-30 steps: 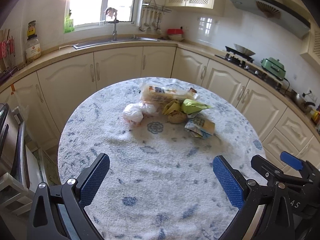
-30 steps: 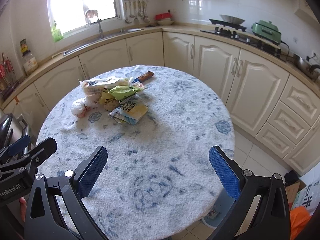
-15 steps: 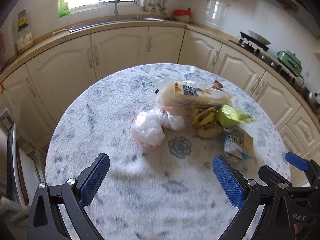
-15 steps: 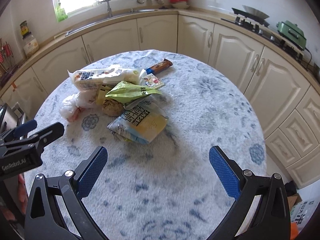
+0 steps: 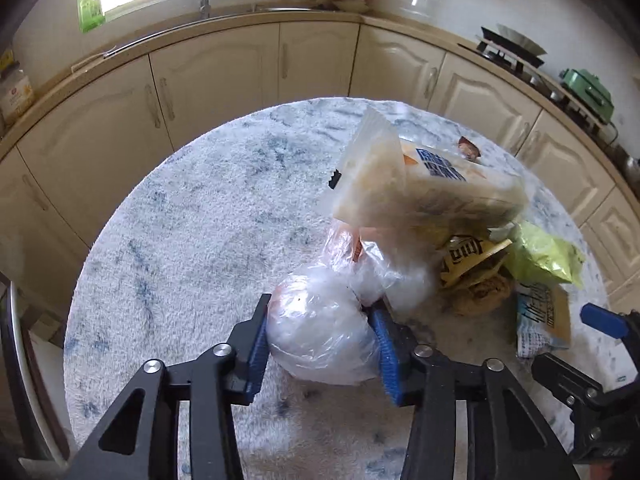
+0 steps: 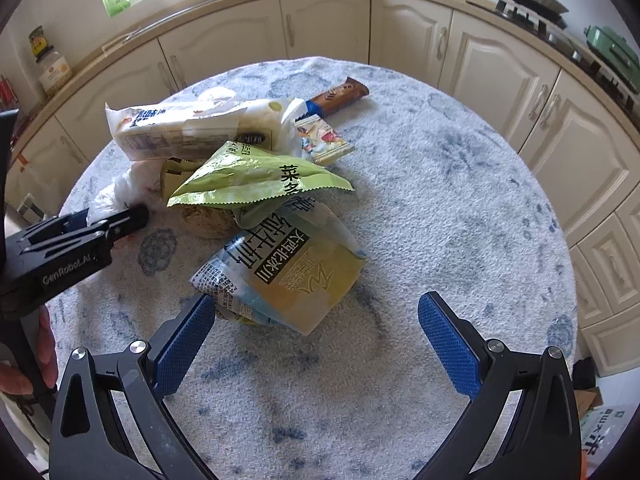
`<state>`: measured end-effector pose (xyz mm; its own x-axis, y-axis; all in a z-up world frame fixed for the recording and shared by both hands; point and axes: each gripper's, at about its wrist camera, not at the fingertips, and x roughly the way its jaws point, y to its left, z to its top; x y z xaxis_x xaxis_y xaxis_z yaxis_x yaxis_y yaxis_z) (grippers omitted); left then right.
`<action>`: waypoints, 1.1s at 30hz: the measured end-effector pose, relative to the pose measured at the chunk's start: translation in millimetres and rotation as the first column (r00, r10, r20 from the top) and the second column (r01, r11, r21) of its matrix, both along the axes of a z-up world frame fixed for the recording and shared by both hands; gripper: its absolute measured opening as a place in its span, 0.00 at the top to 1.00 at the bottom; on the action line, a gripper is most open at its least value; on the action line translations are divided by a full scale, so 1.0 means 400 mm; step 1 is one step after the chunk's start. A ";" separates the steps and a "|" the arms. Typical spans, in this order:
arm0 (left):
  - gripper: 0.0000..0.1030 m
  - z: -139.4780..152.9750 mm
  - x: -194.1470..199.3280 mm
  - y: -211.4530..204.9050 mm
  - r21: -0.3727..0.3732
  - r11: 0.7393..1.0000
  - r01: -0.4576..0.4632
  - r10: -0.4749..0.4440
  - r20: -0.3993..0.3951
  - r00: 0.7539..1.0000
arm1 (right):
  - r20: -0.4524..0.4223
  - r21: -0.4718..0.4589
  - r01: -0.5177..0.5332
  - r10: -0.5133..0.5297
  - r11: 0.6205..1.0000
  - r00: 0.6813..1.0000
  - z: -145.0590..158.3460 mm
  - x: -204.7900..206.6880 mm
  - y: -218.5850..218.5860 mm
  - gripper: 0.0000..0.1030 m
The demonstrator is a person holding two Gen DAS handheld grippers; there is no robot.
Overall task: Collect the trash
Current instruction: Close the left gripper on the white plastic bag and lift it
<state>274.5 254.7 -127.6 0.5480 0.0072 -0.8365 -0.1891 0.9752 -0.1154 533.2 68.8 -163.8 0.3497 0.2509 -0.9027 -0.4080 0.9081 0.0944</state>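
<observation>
"GenRoboLAI" lettering on left hand-held gripper (image 6: 116, 222)

The long white package (image 5: 432, 188) hides most of the brown bar (image 5: 469, 147).

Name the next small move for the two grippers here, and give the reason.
Probably finish the left gripper's squeeze, then lift. Its jaws are closing with the crumpled clear plastic bag between the blue pads, which already touch it. The right gripper is wide open just short of the yellow-and-blue wrapper, so it can wait.
</observation>
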 end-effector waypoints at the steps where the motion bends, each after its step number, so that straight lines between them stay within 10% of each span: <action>1: 0.61 0.003 -0.007 0.001 -0.013 1.000 0.005 -0.005 0.007 1.000 | -0.007 0.006 0.003 -0.003 1.000 1.000 -0.001 -0.001 -0.002 0.00; 12: 0.58 0.026 -0.194 -0.037 0.001 1.000 -0.007 0.007 0.019 1.000 | -0.020 0.018 0.015 -0.014 1.000 1.000 0.010 -0.074 -0.040 0.00; 16: 0.21 0.054 -0.215 -0.043 0.003 1.000 -0.026 0.025 0.049 0.998 | -0.025 0.017 0.012 -0.012 1.000 1.000 0.014 -0.093 -0.045 0.00; 20: 0.11 0.088 -0.231 -0.054 0.022 0.998 -0.050 0.048 0.094 0.994 | -0.012 0.009 0.023 -0.023 1.000 1.000 0.027 -0.085 -0.039 0.00; 33: 0.13 -0.027 -0.126 -0.037 0.035 0.997 -0.069 0.069 0.024 0.997 | 0.011 -0.084 -0.018 0.019 0.996 1.000 -0.010 -0.009 0.058 0.00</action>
